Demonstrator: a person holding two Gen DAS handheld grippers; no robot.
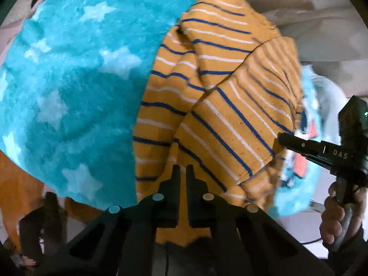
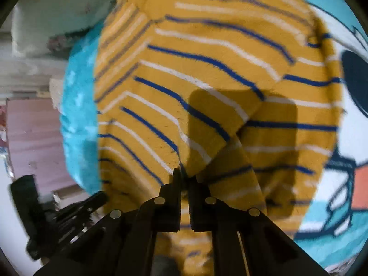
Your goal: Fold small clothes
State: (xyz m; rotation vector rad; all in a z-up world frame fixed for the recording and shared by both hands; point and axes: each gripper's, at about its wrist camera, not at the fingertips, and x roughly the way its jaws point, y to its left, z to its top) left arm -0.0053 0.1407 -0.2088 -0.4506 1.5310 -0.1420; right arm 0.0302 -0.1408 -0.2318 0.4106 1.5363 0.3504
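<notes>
Both my hand-held grippers pinch the striped garment (image 1: pixel 207 105): left hand-held gripper (image 1: pixel 183 169) at its six o'clock hem, right hand-held gripper (image 2: pixel 185 176) on a fold. It lies on the star blanket (image 1: pixel 69 80). Next, I judge, carry the edge toward twelve o'clock.

The garment (image 1: pixel 207 105) lies on the blanket (image 1: pixel 69 80), which spreads out from it toward 9 o'clock in the left wrist view and shows again as a strip at 4 o'clock. A folded flap of the garment lies over its body, running from 1 toward 5 o'clock. The left gripper (image 1: pixel 183 172) sits at 6 o'clock, on the garment's near edge. The right gripper (image 1: pixel 281 138) comes in from 3 o'clock, its tip at the flap's edge, a hand (image 1: pixel 340 216) on its handle at 4 o'clock. In the right wrist view the right gripper (image 2: pixel 185 177) is at 6 o'clock on a garment fold, the left gripper (image 2: pixel 101 197) at 8 o'clock beside the garment's edge.
</notes>
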